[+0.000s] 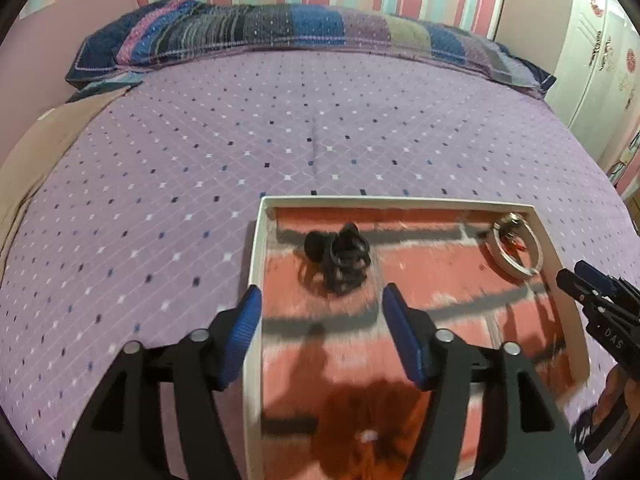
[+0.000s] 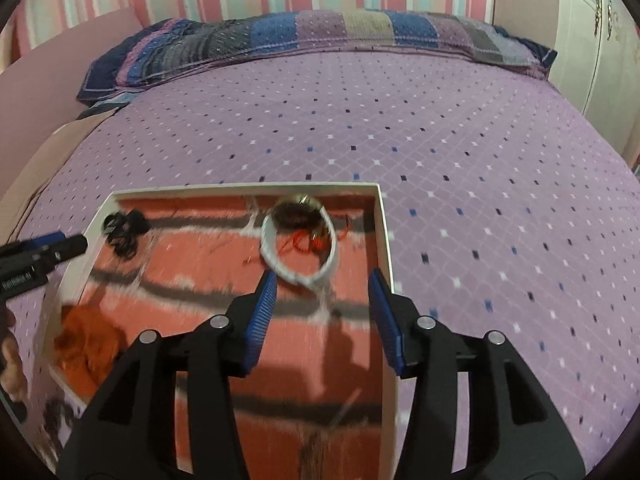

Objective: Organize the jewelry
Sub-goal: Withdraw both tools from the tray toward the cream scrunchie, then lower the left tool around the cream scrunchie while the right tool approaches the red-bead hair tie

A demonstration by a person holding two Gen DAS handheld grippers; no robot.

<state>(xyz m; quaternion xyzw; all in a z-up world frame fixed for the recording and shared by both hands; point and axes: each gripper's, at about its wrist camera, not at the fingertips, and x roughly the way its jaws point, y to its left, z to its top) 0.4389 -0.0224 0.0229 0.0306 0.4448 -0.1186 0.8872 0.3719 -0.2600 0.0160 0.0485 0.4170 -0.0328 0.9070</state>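
A white-walled tray (image 1: 256,248) with a red lining lies on the purple bedspread. In its far left corner sits a cluster of black rings (image 1: 340,258) (image 2: 124,228). A white bangle (image 1: 500,252) (image 2: 272,258) rests at the far right over a red cord (image 2: 304,242). An orange fabric piece (image 1: 360,420) (image 2: 86,344) lies at the near left. My left gripper (image 1: 322,312) (image 2: 68,244) hovers open just short of the black rings, nothing between its pads. My right gripper (image 2: 322,304) (image 1: 576,276) is open above the tray's right side, near the bangle, holding nothing.
The tray's right wall (image 2: 384,232) runs under the right finger. A patchwork pillow (image 1: 280,32) spans the head of the bed below a striped wall. A white wardrobe (image 1: 592,60) stands at the right. A hand (image 2: 10,360) grips the left tool's handle.
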